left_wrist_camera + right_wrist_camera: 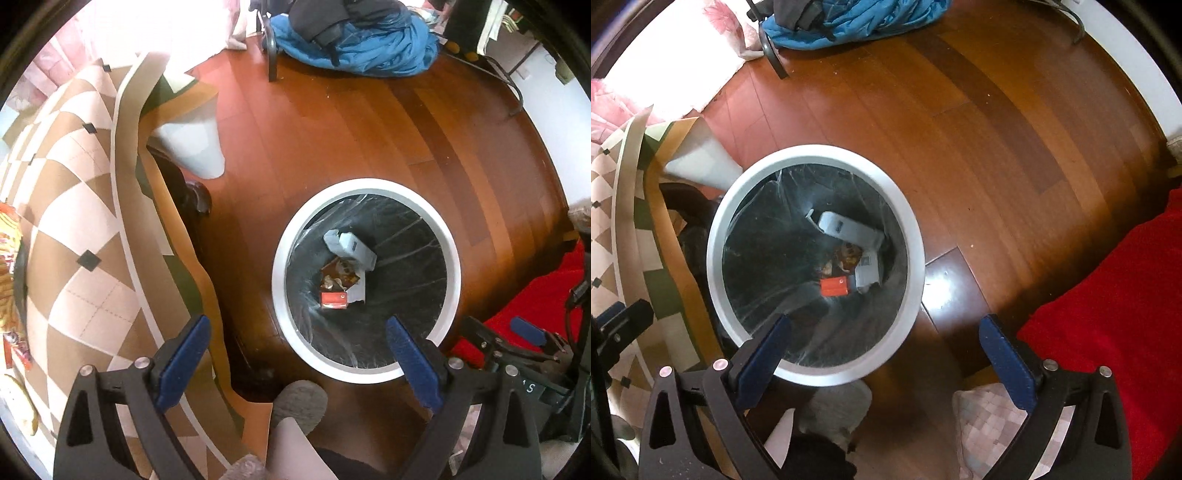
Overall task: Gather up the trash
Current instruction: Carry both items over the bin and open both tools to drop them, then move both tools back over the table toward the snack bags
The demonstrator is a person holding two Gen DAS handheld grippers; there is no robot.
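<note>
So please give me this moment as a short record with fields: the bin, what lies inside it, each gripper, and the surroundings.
bin: round trash bin with white rim, dark liner, standing on wooden floor
contents: white box, red carton, brown printed wrapper, at the bottom
left gripper: open, empty, above the bin's near rim
right gripper: open, empty, beside the bin
left of bin: table with patterned tablecloth
far side: blue jacket
right side: red cloth
</note>
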